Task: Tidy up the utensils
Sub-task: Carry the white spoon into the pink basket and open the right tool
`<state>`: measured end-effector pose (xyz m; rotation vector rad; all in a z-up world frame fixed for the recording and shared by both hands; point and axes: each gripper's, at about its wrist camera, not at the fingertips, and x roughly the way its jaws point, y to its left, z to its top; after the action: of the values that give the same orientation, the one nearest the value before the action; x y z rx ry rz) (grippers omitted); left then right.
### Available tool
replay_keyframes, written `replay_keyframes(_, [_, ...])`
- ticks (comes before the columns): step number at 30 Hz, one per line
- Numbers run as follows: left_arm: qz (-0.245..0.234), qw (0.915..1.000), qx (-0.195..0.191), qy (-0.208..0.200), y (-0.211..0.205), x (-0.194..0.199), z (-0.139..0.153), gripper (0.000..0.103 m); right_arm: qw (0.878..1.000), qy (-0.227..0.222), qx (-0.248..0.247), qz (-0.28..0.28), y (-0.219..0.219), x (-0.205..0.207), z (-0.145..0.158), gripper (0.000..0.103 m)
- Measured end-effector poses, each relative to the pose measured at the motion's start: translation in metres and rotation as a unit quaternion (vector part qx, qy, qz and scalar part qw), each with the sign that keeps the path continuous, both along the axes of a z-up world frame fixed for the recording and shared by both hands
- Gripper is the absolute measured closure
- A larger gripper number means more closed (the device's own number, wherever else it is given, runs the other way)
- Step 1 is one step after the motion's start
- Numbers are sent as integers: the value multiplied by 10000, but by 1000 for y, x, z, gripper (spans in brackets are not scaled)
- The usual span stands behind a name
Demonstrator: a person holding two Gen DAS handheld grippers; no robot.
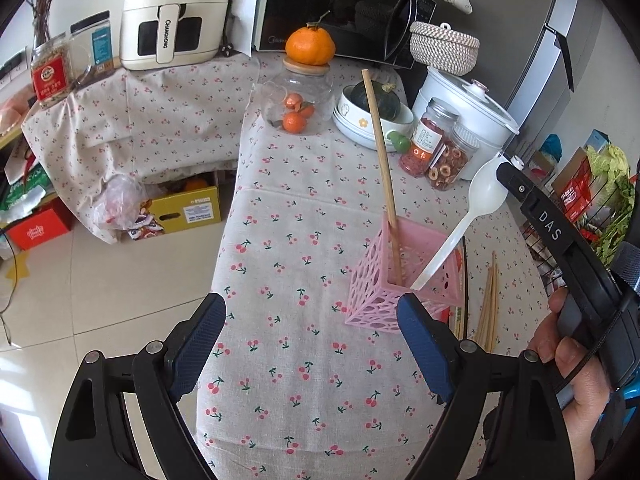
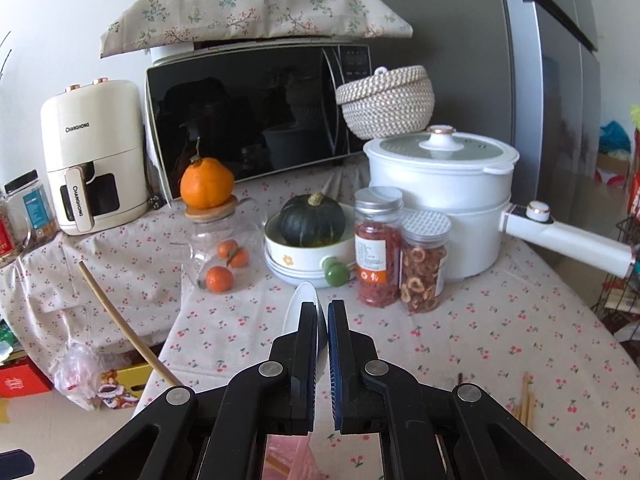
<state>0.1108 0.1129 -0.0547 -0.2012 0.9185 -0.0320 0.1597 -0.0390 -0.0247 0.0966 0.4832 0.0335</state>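
In the left wrist view the left gripper (image 1: 312, 320) sits at the bottom of the frame with its blue-padded fingers spread wide and nothing between them, over the cherry-print cloth of the bench (image 1: 288, 240). Just beyond its right finger, right of centre, stands the pink perforated plastic utensil holder (image 1: 384, 284), upright on the cloth. A long bamboo chopstick (image 1: 382, 152) leans inside it, rising toward the upper middle of the frame. The white plastic spoon (image 1: 460, 224) slants with its handle tip at the holder's opening and its bowl up at the right, where the right gripper (image 1: 505, 176) pinches it. A loose bundle of bamboo chopsticks (image 1: 488, 304) lies on the bench to the right of the holder.

In the right wrist view the right gripper's fingers are nearly closed at lower centre, the spoon's bowl clamped between them.
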Motion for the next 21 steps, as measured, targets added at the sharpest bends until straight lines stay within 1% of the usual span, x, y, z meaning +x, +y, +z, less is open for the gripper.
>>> replay_keyframes(1, [9,9999,115,-13,-2,-1,1,14,9999,68,103,57,-3,0,1,86])
replay_keyframes(2, [-4,9998,205,-23,-4,-2,2,14,9998,93,177,82,-5,-1,3,76])
replay_keyframes(3, [-33,9997,250,-34,-6,-3,4,14,9996,94,234,89,-9,-4,6,71])
replay_keyframes(4, [-57,9997,252,-47,-7,-5,6,14,9995,86,297,102,-13,-7,10,62])
replay_keyframes(7, [-129,9997,175,-89,-14,-11,12,14,9987,103,472,163,-28,-16,23,53])
replay_keyframes(11, [-286,9995,107,-108,-29,-19,20,14,9981,294,524,109,-53,-31,37,33])
replay_keyframes(17, [-598,9981,78,-107,-64,-32,30,14,9950,811,570,-149,-101,-62,42,21])
replay_keyframes(21, [-899,9956,208,-145,-93,-43,36,14,9918,1130,485,-354,-130,-80,41,19])
